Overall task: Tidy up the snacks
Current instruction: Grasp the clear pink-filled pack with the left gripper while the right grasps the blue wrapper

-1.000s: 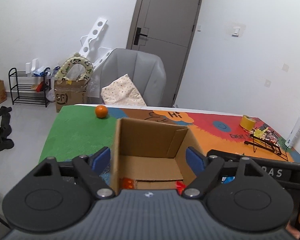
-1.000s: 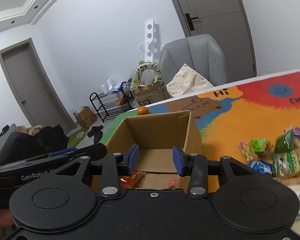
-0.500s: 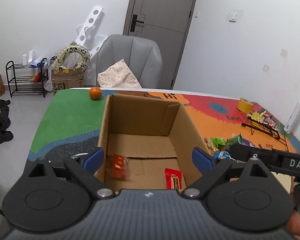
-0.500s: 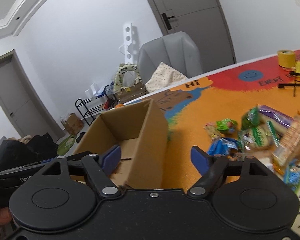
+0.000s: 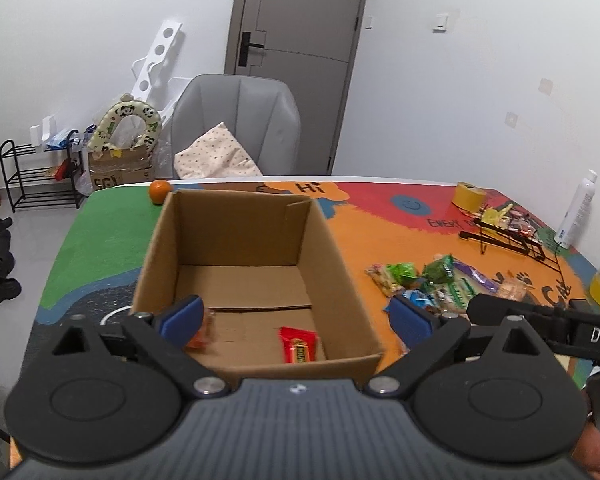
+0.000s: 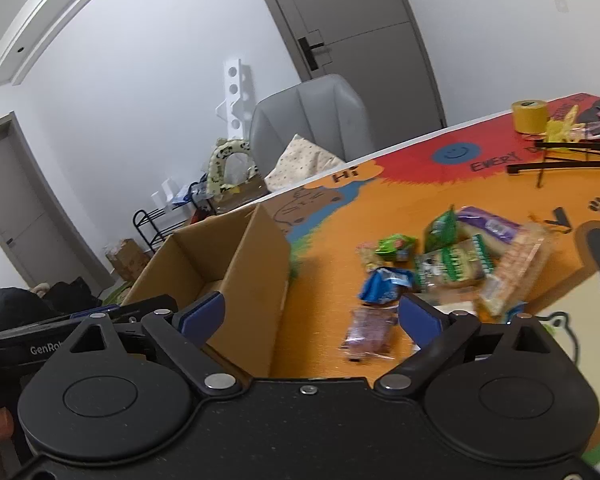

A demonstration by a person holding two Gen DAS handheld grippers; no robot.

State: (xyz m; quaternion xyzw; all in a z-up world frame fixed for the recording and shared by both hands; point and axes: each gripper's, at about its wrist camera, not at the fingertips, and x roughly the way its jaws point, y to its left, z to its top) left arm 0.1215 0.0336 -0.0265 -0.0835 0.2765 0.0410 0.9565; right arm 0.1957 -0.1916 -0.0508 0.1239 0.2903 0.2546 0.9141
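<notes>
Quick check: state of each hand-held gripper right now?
Left hand-held gripper: open, holding nothing.
Right hand-held gripper: open, holding nothing.

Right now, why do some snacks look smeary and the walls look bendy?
Right wrist view: the snacks are smeared by motion blur, most of all the purple packet, while the fingers look sharp. Left wrist view: the red packet in the box is slightly blurred. In both views the fisheye lens bends the door and walls.

On the table [image 5: 380, 216] sits the box [image 5: 340, 264], two packets [image 5: 298, 344] inside at its near end. Right of it, the snack pile [image 5: 432, 284]. Far left, an orange [image 5: 159, 191]; far right, tape roll [image 5: 467, 195] and rack [image 5: 512, 236].
</notes>
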